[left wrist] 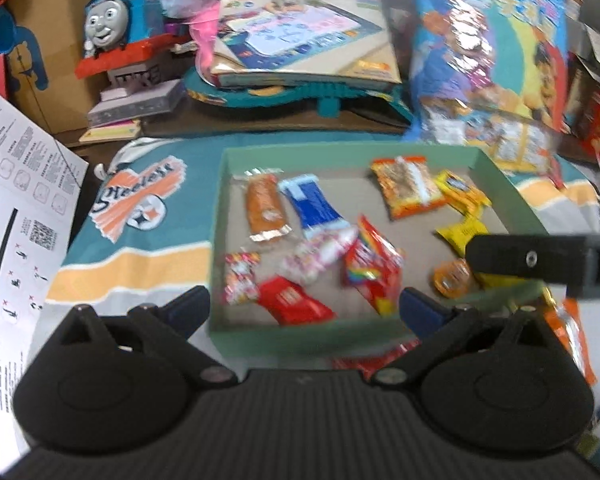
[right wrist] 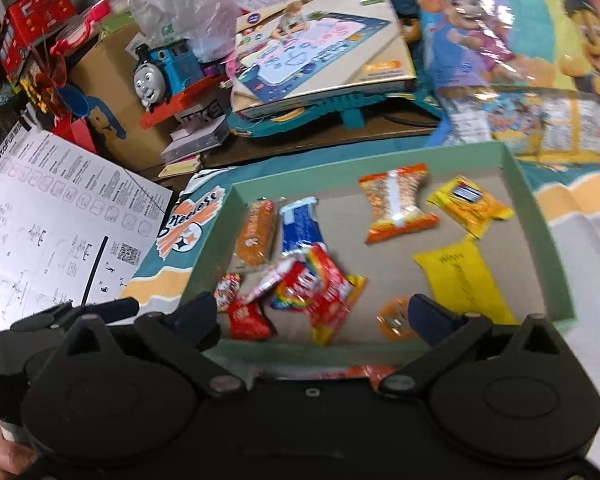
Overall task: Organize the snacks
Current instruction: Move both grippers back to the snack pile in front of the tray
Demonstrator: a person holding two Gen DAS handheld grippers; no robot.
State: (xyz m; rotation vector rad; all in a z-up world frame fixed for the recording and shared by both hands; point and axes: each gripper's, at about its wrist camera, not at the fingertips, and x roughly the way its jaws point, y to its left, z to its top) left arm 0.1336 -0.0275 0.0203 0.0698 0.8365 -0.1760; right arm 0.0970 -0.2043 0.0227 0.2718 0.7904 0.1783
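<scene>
Left view alone shows right gripper (left wrist: 532, 258) over green tray (left wrist: 340, 156). Blue wafer packet (right wrist: 300, 226) lies lengthwise front-to-back. Both claws wide, empty: left gripper (left wrist: 304, 306), right (right wrist: 316, 314)

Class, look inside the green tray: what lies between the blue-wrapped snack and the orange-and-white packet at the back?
Nothing: between the blue-wrapped snack and the orange-and-white packet the green tray shows only its bare brown floor. The right wrist view shows it most clearly; the left agrees.
</scene>
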